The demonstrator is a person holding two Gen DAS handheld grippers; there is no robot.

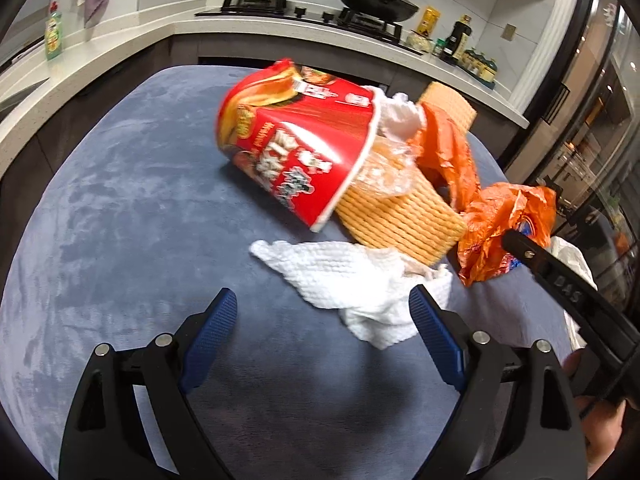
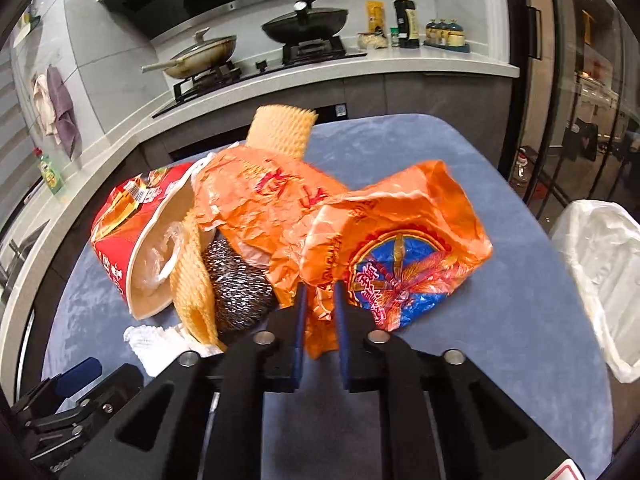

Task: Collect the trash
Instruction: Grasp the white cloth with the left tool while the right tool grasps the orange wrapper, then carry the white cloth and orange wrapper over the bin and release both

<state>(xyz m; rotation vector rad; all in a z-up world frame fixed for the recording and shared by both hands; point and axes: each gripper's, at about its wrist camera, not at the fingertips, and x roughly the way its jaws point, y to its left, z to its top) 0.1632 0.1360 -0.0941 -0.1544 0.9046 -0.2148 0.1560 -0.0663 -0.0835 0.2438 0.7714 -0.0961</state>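
Note:
A red noodle cup (image 1: 296, 148) lies on its side on the blue table (image 1: 120, 240), stuffed with white tissue, clear film and yellow foam netting (image 1: 400, 216). A white paper towel (image 1: 360, 284) lies just ahead of my left gripper (image 1: 324, 308), which is open and empty; its right finger touches the towel's edge. My right gripper (image 2: 320, 292) is shut on an orange plastic wrapper (image 2: 392, 248), also seen in the left wrist view (image 1: 504, 232). A steel scouring ball (image 2: 240, 284) sits beside the cup (image 2: 136, 232). The netting (image 2: 192, 280) hangs from the cup's mouth.
A white plastic bag (image 2: 604, 272) hangs at the table's right edge. Behind the table runs a counter with a stove, two pans (image 2: 304, 26) and bottles (image 2: 406, 20). A green dish soap bottle (image 1: 54, 36) stands on the left counter.

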